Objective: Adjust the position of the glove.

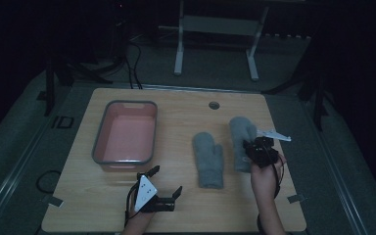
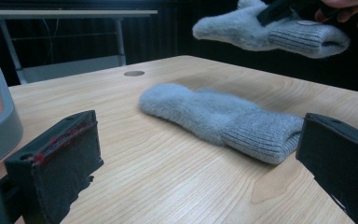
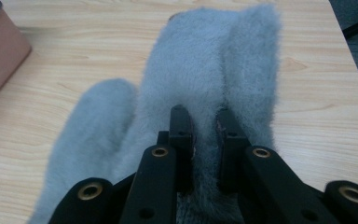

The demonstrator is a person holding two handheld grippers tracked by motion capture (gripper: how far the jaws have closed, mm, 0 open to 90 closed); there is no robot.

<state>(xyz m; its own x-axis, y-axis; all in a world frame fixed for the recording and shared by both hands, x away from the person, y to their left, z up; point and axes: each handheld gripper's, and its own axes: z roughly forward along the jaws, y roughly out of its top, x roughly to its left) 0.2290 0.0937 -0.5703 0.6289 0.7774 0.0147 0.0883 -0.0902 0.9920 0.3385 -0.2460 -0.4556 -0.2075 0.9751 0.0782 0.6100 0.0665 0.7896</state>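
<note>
On the wooden table (image 1: 225, 205) lie 2 grey mittens: the left mitten (image 1: 208, 159) rests flat near the middle, and the right mitten (image 1: 241, 134) is pinched at its cuff end by the right gripper (image 1: 252, 148), whose jaws are closed tight on the fabric; in the left gripper view it hangs clear above the table. The left gripper (image 1: 166, 182) sits near the front edge with its jaws spread wide and nothing between them, just in front of a pink tray (image 1: 97, 142) with a grey rim.
</note>
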